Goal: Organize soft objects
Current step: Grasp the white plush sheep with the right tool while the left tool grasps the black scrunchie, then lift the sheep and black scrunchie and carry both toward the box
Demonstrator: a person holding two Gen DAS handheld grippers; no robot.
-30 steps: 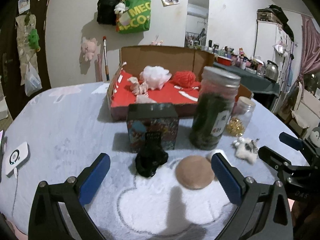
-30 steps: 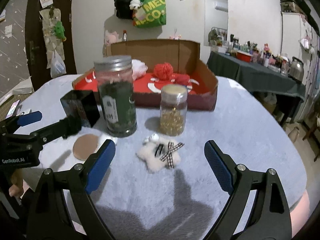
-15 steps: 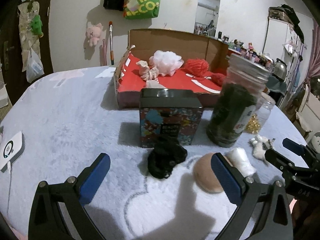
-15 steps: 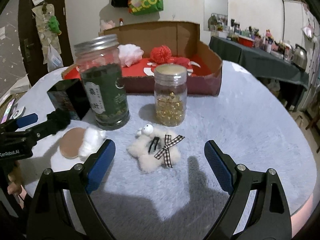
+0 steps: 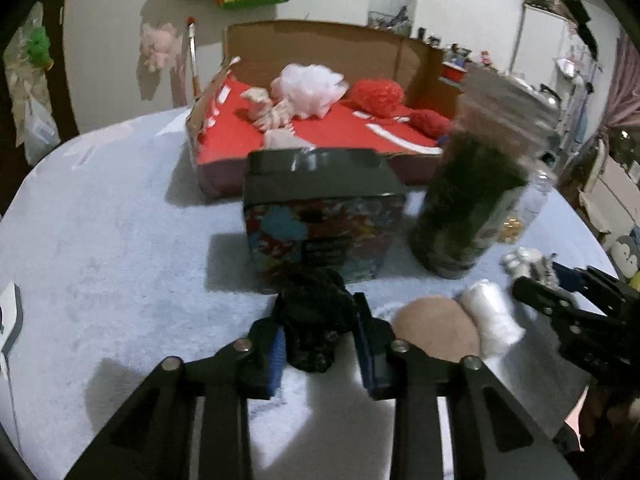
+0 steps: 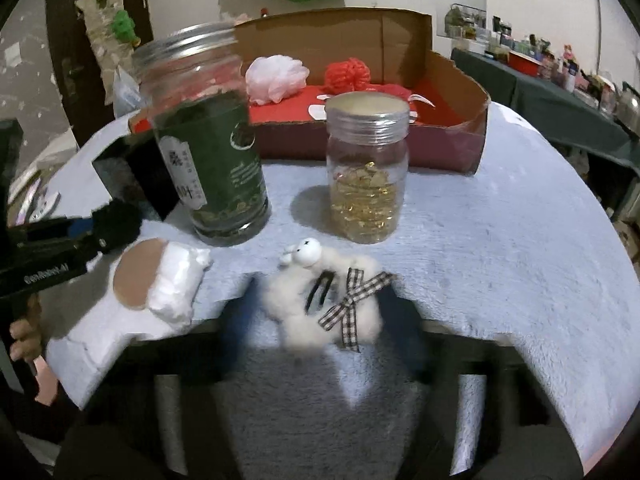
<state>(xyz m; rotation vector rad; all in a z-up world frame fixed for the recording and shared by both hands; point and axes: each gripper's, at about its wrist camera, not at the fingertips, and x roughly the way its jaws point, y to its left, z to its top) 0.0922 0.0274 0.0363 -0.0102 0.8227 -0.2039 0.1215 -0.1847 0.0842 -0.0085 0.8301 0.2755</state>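
Observation:
My left gripper (image 5: 320, 338) is shut on a black fuzzy scrunchie (image 5: 314, 316) on the grey blanket, just in front of a dark patterned tin (image 5: 322, 216). My right gripper (image 6: 326, 320) is shut on a white fluffy sheep hair clip (image 6: 320, 300) with a checked bow, in front of two jars. A tan powder puff (image 5: 438, 328) and a white soft roll (image 5: 490, 318) lie between the grippers. The cardboard box (image 5: 320, 52) with a red lining holds a pink puff (image 5: 308, 88), red yarn (image 5: 378, 96) and a small plush.
A tall jar of green tea (image 6: 208, 136) and a short jar of gold bits (image 6: 366, 172) stand in front of the box (image 6: 448, 136). A white device (image 5: 10, 320) lies at the left edge. A dark table (image 6: 560, 96) with clutter stands at the right.
Both grippers moved forward and down and closed: the left onto the black scrunchie, the right onto the sheep clip. Both were open before.

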